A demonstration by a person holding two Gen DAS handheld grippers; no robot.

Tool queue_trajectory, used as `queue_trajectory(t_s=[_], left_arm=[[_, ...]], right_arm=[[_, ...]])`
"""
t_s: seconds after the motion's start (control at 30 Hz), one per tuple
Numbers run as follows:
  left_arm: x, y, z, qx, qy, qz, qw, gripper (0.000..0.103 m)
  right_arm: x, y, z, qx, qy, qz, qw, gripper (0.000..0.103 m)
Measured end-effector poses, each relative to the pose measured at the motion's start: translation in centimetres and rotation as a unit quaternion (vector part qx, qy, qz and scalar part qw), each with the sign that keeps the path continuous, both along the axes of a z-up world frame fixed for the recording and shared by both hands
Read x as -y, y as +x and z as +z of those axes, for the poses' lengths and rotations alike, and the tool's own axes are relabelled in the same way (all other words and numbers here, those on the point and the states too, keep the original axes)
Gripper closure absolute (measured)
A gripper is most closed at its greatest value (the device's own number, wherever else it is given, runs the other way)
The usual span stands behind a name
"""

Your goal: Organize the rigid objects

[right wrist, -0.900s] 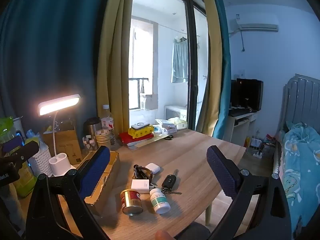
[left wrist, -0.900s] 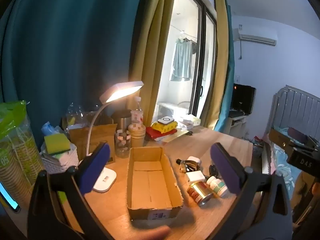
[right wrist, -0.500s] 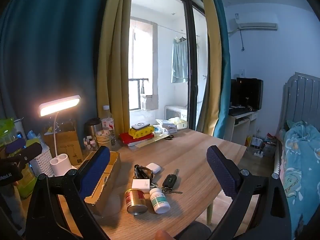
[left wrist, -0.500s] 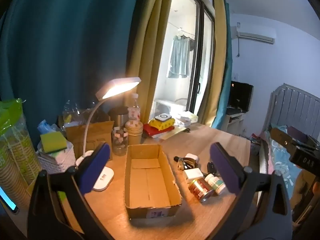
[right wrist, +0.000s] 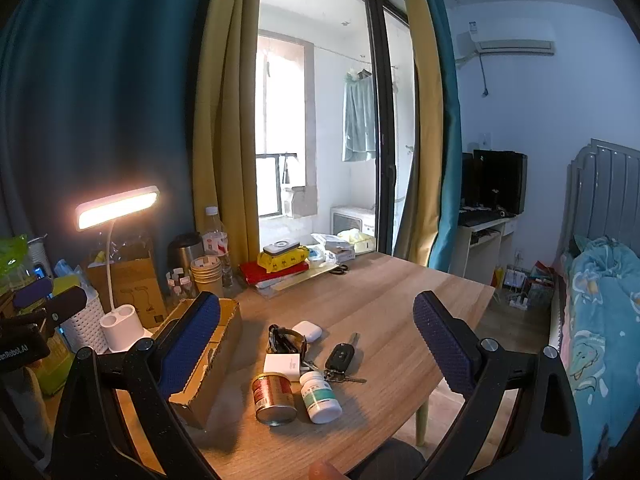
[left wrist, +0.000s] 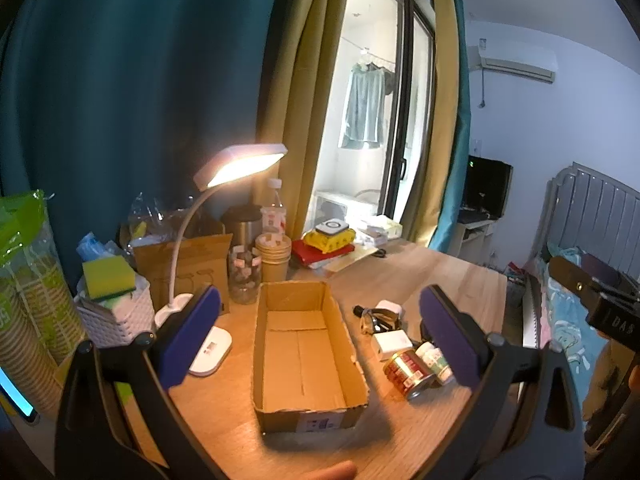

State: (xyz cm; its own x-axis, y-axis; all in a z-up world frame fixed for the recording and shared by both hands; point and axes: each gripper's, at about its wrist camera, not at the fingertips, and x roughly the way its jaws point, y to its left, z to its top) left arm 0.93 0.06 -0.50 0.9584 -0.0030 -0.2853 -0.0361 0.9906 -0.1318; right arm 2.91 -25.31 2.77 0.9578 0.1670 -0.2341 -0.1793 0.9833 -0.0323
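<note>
An empty open cardboard box (left wrist: 302,354) lies on the wooden table (left wrist: 404,276), straight ahead of my left gripper (left wrist: 320,338), which is open and holds nothing. To the right of the box lies a cluster: a red and gold tin can (right wrist: 273,397) on its side, a white pill bottle (right wrist: 320,397), a small white box (right wrist: 282,365), a car key with keys (right wrist: 340,360), a white earbud case (right wrist: 307,330) and a dark clip-like item (right wrist: 286,340). My right gripper (right wrist: 316,350) hangs open above this cluster, touching nothing. The box (right wrist: 208,360) sits behind its left finger.
A lit desk lamp (left wrist: 240,162) stands left of the box, with a white basket (left wrist: 116,314), a jar, paper cups (left wrist: 273,258) and a brown box behind. Books with a yellow pack (right wrist: 282,262) lie at the table's far side. A bed (right wrist: 600,312) stands to the right.
Both grippers have drifted slightly; the box and the cluster sit a little lower and nearer in the views. Nothing was taken hold of, and both stay open.
</note>
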Motion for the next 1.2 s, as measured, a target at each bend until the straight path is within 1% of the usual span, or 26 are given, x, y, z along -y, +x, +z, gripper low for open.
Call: queue_trajectory(t_s=[0.27, 0.43, 0.67, 1.2], left_arm=[[0.3, -0.1, 0.0, 0.003, 0.004, 0.002, 1.0, 0.003], [0.4, 0.0, -0.1, -0.004, 0.003, -0.005, 1.0, 0.003], [0.5, -0.4, 0.1, 0.004, 0.006, -0.006, 1.0, 0.003], [0.7, -0.6, 0.0, 0.006, 0.007, -0.005, 0.9999, 0.003]], right_arm=[[0.0, 0.0, -0.1, -0.002, 0.001, 0.001, 1.0, 0.004], [0.0, -0.1, -0.3, -0.003, 0.001, 0.001, 1.0, 0.004], [-0.1, 0.0, -0.4, -0.005, 0.002, 0.001, 1.0, 0.004], [0.0, -0.1, -1.2, -0.008, 0.003, 0.0, 1.0, 0.004]])
